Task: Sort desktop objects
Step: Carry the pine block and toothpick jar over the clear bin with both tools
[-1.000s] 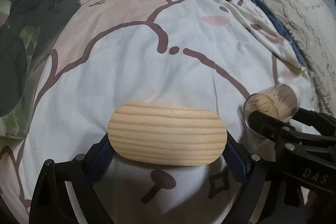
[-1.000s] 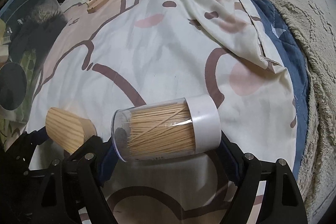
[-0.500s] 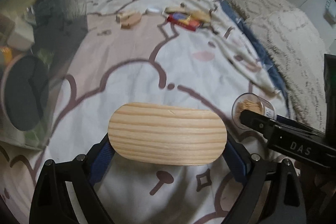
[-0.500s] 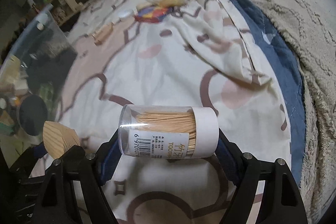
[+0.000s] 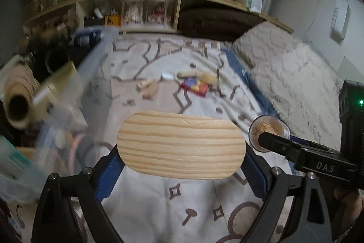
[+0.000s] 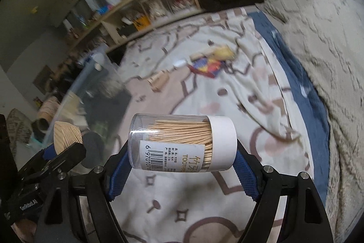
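While the left gripper (image 5: 182,165) clamps a rounded wooden block (image 5: 181,144) by its ends and the right gripper (image 6: 182,161) clamps a toothpick jar (image 6: 182,144) lying sideways, both are above the patterned bedspread (image 5: 188,202). A clear plastic bin (image 5: 91,70) crowds the left; wooden pieces (image 5: 149,89) and a red packet (image 5: 195,87) lie farther off; open cloth lies between.
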### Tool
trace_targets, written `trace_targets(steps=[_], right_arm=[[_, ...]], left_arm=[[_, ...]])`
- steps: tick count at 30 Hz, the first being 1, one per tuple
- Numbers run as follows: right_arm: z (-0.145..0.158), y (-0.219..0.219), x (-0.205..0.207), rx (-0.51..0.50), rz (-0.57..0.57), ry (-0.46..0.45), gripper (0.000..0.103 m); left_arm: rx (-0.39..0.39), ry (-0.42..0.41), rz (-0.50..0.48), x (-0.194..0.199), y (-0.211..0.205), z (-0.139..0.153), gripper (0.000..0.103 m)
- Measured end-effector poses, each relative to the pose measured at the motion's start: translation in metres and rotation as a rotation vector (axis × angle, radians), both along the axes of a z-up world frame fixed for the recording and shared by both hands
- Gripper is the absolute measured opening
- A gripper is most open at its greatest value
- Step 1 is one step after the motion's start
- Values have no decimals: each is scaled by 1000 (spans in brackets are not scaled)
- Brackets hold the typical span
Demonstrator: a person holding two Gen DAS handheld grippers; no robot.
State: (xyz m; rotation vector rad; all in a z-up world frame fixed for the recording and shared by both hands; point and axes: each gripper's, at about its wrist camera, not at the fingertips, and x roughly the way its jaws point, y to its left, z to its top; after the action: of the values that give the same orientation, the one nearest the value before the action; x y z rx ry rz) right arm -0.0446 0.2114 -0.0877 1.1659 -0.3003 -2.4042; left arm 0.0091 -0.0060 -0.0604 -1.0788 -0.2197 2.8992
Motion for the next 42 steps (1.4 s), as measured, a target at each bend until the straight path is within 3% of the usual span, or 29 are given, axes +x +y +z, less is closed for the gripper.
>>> trace_targets(steps=[7,14,27,36,42], right_arm=[[25,-14,-2,-43,25,39,82],[55,-52,-6,-59,88,84,82],[103,-142,-16,-18,228,178,82],[118,-196,-18,40,328,218,82],[119,-230,-24,121,395,240,82]], left_arm=[[-18,117,22,12,-26,37,94],[-22,210,107,24,-71,65,94],[-26,255,328,28,-169,78,94],[52,246,458,39,-224,70,94],[93,251,500,42,-239,68,94]])
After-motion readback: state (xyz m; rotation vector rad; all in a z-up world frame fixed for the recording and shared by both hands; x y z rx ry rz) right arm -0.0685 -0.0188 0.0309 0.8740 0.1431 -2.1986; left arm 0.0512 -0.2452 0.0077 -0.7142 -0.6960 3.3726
